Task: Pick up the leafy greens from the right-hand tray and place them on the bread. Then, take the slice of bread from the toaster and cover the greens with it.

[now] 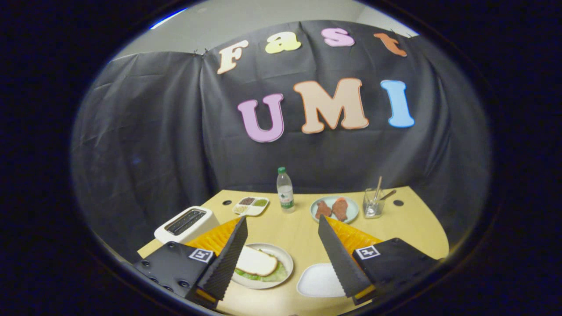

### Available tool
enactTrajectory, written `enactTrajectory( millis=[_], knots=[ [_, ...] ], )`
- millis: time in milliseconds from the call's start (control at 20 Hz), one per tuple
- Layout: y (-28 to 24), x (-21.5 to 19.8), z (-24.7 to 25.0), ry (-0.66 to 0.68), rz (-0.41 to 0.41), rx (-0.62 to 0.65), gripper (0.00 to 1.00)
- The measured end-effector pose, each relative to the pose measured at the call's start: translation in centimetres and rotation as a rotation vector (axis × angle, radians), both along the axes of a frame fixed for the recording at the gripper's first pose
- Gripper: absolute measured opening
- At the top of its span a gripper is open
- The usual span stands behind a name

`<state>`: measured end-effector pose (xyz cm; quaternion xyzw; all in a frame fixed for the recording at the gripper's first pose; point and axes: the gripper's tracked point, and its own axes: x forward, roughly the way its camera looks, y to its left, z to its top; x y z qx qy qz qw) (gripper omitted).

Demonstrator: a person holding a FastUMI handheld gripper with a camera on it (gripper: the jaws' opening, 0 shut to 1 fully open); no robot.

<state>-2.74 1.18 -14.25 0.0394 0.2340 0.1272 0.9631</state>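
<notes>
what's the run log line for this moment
gripper: open, empty | bread: on greens, plate | toaster: empty | tray: empty

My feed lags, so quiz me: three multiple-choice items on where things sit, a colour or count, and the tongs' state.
1. Where is the bread slice?
A. in the toaster
B. on the greens, on the round plate
C. on the white tray

2. What colour is the water bottle's cap?
A. green
B. red
C. blue

3. How are the tongs?
A. shut on the bread
B. shut on nothing
C. open, holding nothing

Key: 1 B, greens peek out under the slice on the plate; 2 A, the bottle has a green cap; 3 C, the fingers stand wide apart.
</notes>
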Motion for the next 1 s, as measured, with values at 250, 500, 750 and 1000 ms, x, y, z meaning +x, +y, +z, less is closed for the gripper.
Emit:
enactTrajectory(
  millis=[250, 500, 750, 1000],
  knots=[
    [-2.2, 1.0, 6.0, -0.201, -0.104, -0.065, 1.0],
    [-4.3, 1.1, 7.5, -0.279, -0.199, -0.15, 1.0],
    [-5.3, 0.2, 10.0, -0.299, -0.237, -0.143, 1.0],
    [-5.9, 1.3, 10.3, -0.323, -0.266, -0.158, 1.0]
  ],
)
